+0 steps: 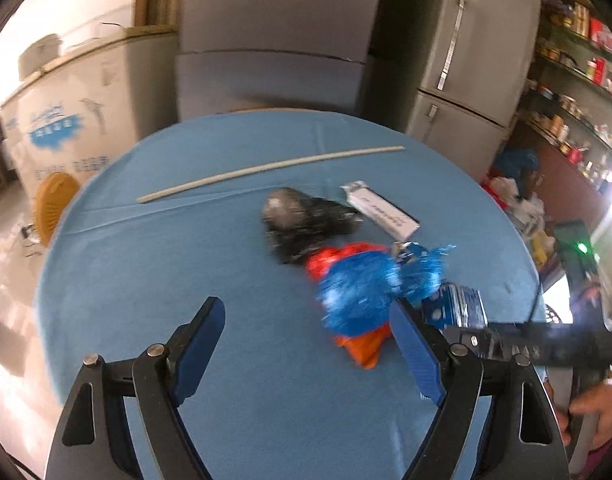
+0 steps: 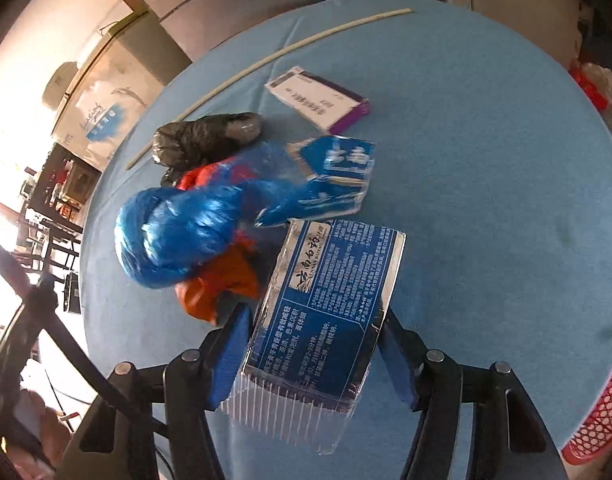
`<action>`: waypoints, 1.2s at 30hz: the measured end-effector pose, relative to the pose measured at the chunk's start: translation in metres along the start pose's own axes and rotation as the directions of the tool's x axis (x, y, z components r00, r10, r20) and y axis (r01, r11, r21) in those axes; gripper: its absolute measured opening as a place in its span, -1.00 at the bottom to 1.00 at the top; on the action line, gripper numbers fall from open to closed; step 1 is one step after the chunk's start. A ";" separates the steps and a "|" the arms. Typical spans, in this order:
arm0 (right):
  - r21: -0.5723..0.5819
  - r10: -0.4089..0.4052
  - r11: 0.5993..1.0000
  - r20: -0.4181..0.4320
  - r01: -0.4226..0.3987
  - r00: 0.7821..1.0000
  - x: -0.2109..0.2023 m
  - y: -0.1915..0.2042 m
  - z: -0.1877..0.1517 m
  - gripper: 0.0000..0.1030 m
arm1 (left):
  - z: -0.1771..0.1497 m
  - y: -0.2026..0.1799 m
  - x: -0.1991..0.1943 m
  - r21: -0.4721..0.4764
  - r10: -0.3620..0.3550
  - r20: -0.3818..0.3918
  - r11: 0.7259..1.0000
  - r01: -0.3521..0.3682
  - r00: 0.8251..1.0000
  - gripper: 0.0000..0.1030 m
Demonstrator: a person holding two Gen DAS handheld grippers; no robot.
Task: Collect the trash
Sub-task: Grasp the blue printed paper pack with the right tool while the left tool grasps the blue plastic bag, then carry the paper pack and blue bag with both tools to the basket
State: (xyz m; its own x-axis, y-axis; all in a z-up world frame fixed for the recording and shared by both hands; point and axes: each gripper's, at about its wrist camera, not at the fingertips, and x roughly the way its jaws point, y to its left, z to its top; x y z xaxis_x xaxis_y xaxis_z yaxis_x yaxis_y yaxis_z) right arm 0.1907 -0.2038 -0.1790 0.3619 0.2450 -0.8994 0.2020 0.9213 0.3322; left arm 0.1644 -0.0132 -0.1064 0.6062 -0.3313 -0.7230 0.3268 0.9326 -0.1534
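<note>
So the trash sits bunched near the middle of the round blue tablecloth (image 2: 486,160), which makes sense for grabbing it piece by piece. The right gripper (image 2: 312,354) has its 2 blue pads around a foil toothpaste box (image 2: 330,300), shiny, printed blue, flat and boxy; the left pad looks to be on its edge, but I can't tell if the right pad touches.

At 10 o'clock from that box is the crinkly blue plastic bag (image 2: 173,236) over an orange bag (image 2: 221,284), with a crumpled black bag (image 2: 209,132) beyond. The left gripper (image 1: 306,352) hangs with jaws wide apart, nothing between them, the blue bag at its 1 o'clock. A red mesh basket (image 2: 598,412) at 4 o'clock is probably the drop spot.
</note>
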 end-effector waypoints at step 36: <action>0.018 -0.039 0.999 0.073 0.037 0.997 -0.014 -0.035 -0.008 0.06 | -0.016 -0.049 -0.019 0.016 -0.056 0.047 0.998 0.056 0.997 -0.26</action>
State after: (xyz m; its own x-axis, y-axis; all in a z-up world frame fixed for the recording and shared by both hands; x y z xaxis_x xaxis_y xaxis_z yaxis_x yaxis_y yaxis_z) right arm 0.1714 -0.2369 -0.1801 0.4190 0.1867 -0.8886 0.2322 0.9241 0.3036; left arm 0.1254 -0.0503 -0.0956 0.6199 -0.3897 -0.6810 0.3716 0.9102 -0.1826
